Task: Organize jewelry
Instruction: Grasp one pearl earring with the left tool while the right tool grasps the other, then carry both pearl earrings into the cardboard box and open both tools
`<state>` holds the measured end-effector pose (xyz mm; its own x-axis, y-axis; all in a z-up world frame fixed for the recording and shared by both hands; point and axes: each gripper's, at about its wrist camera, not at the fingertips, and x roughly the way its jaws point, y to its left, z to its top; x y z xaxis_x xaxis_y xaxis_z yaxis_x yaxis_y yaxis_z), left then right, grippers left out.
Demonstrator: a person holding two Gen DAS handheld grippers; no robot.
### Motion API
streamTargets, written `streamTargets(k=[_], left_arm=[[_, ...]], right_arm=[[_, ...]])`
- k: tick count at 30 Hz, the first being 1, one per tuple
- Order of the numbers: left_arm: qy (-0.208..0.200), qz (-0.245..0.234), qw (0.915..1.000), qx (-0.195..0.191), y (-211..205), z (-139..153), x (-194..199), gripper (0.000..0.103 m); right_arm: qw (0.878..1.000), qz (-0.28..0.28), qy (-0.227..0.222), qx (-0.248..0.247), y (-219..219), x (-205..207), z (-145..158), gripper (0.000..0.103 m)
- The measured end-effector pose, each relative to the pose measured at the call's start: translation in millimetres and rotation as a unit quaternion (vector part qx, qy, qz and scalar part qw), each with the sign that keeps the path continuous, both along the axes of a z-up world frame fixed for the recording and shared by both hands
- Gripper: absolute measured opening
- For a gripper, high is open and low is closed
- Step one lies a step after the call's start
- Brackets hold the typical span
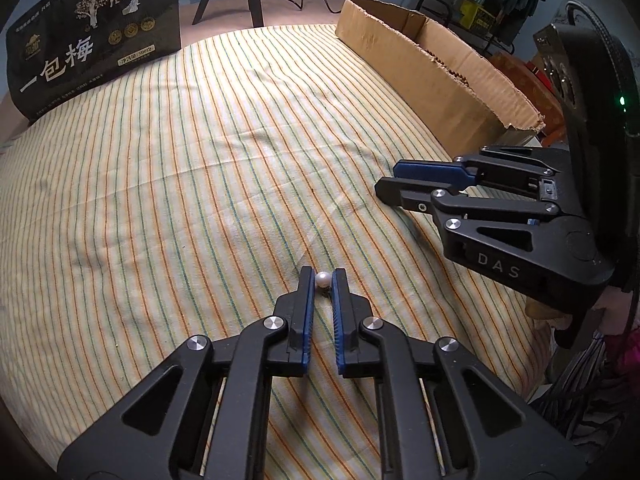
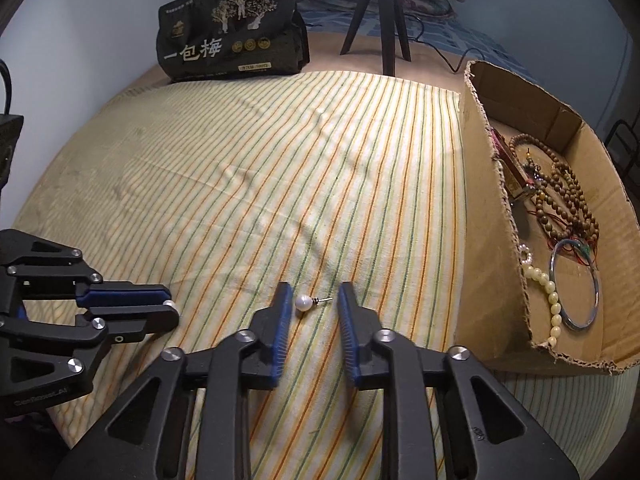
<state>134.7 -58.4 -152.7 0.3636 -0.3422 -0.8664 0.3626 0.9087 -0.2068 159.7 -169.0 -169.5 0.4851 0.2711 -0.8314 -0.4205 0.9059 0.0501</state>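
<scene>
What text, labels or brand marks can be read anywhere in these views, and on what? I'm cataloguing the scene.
"一包梅": large pale characters on the black printed bag at the far edge of the striped cloth.
"DAS": raised letters on the black body of the right gripper, seen from the left wrist.
Small print, gold seals and the pale label on the bag: too small to read.
Pale lettering on the left gripper's body: blurred.

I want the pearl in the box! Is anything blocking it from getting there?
Nothing lies between. The pearl earring sits on bare striped cloth between the right gripper's open fingers; only the cardboard box's own torn wall must be lifted over.
</scene>
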Motion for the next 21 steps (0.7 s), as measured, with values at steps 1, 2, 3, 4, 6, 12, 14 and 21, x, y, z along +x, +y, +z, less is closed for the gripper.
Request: streamTargets(k=[1,2,3,4,6,12,14,21], left_arm=[[0.0,0.0,1.0,0.0,0.0,0.1,-0.1,0.007],[-0.001,0.001,1.0,0.0,0.1,0.2,-0.6,0.007],[-0.001,0.002,1.0,-0.001,0.5,0.7,-0.6,0.007],[-0.002,0.003,1.0,-0.001,0.8,1.6,-0.9,0.007],[-0.004,0.006,1.0,-0.002,2.2,3.7,-1.4,0.007],[-0.015,0.013,0.9997,-0.01,5.9,15.8,-3.6,0.006],[-0.019,0.016,0.9996,-0.014,6.9,20.9,-3.4,0.006],[-0.039,0.027,0.9984,-0.032,9.1,43.0,-3.6,0.006]], right_arm=[[1.0,0.001,0.0,0.0,0.9,0.0,0.5,0.017],[1.0,0.002,0.0,-0.001,1.2,-0.3,0.7,0.017],[1.0,0.003,-0.001,-0.002,1.7,-0.5,0.9,0.017],[1.0,0.004,-0.001,-0.002,1.7,-0.9,1.0,0.017],[1.0,0.006,-0.002,0.002,2.2,-1.9,2.6,0.017],[1.0,0.011,-0.013,0.008,4.8,-6.8,14.3,0.017],[1.0,0.01,-0.019,0.012,4.0,-8.4,20.4,0.017],[0.999,0.003,-0.04,0.027,-4.9,-17.6,45.6,0.017]])
